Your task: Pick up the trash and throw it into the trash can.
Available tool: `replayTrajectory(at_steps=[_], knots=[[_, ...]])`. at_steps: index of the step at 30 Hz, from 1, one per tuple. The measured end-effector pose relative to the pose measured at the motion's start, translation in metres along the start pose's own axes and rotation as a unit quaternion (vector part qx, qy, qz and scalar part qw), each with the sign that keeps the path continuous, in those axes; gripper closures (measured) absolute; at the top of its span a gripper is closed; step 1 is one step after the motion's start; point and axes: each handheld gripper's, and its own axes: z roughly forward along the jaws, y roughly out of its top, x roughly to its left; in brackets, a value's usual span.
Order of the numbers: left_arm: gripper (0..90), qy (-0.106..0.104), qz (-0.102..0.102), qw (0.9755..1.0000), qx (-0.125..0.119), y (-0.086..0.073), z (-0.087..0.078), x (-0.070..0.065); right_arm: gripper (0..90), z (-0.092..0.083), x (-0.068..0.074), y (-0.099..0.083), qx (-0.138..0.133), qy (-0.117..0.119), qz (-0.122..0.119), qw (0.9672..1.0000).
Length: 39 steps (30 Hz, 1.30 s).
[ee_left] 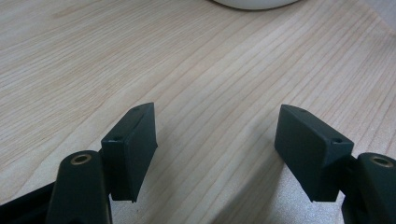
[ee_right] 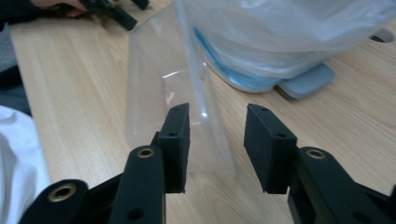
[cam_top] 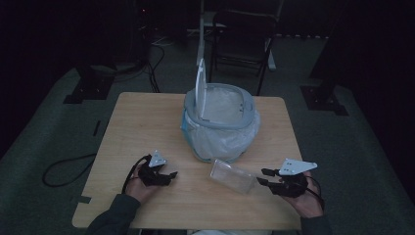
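A clear plastic packet (cam_top: 232,176) lies flat on the wooden table (cam_top: 147,127), just in front of a small grey-rimmed bin (cam_top: 220,122) lined with a white bag. The bin's lid (cam_top: 200,88) stands up open. My right gripper (cam_top: 263,176) sits at the packet's right end. In the right gripper view its jaws (ee_right: 217,135) stand apart; the clear packet (ee_right: 154,84) reaches in between them, and the pads do not press it. My left gripper (cam_top: 171,175) rests on the table at the left, open, with bare wood between its jaws (ee_left: 217,135).
The bin's bag (ee_right: 289,32) bulges over its grey base (ee_right: 308,79) close beyond the right jaws. A folding chair (cam_top: 244,39) and stand legs are on the dark floor behind the table. Cables trail on the floor at left (cam_top: 63,171).
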Motion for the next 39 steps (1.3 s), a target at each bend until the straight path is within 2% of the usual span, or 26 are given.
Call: replayTrajectory(at_steps=[6, 9, 14, 17, 21, 25, 29, 34, 35, 36, 37, 39], knots=[[30.7, 0.000, 0.001, 1.0000, 0.000, 0.000, 0.000, 0.000, 59.7, 0.013, 0.000, 0.004, 0.010, 0.016, -0.013, 0.9997], [30.7, 0.000, 0.000, 1.0000, 0.000, 0.000, 0.000, 0.000, 64.8, 0.020, -0.002, 0.004, 0.020, 0.034, -0.018, 0.9991], [30.7, 0.000, 0.000, 1.0000, 0.000, 0.000, 0.000, 0.000, 74.6, 0.019, -0.002, 0.003, 0.016, 0.056, -0.021, 0.9981], [30.7, 0.000, 0.000, 1.0000, 0.000, 0.000, 0.000, 0.000, 81.0, 0.018, -0.001, 0.003, 0.014, 0.062, -0.027, 0.9976], [30.7, 0.000, 0.001, 1.0000, 0.000, 0.000, 0.000, 0.000, 83.3, 0.017, 0.000, 0.004, 0.017, 0.063, -0.028, 0.9975], [30.6, 0.000, 0.000, 1.0000, 0.000, 0.000, 0.000, 0.000, 85.5, 0.010, 0.000, 0.003, 0.016, 0.052, -0.031, 0.9981], [30.7, 0.000, 0.001, 1.0000, 0.000, 0.000, 0.000, 0.000, 85.8, -0.002, -0.004, -0.004, 0.021, 0.036, -0.024, 0.9988], [30.6, 0.000, 0.001, 1.0000, 0.000, 0.000, 0.000, 0.000, 86.0, -0.021, -0.010, -0.017, 0.023, 0.001, -0.007, 0.9997], [30.7, 0.000, 0.001, 1.0000, 0.000, 0.000, 0.000, 0.000, 86.0, -0.021, -0.010, -0.017, 0.023, 0.001, -0.007, 0.9997], [30.7, 0.000, 0.000, 1.0000, 0.000, 0.000, 0.000, 0.000, 86.1, -0.025, -0.012, -0.020, 0.023, -0.008, -0.003, 0.9997], [30.7, 0.000, 0.000, 1.0000, 0.000, 0.000, 0.000, 0.000, 86.2, -0.033, -0.016, -0.026, 0.023, -0.032, 0.012, 0.9991], [30.7, 0.000, 0.000, 1.0000, 0.000, 0.000, 0.000, 0.000, 86.2, -0.039, -0.019, -0.030, 0.023, -0.053, 0.019, 0.9982]])
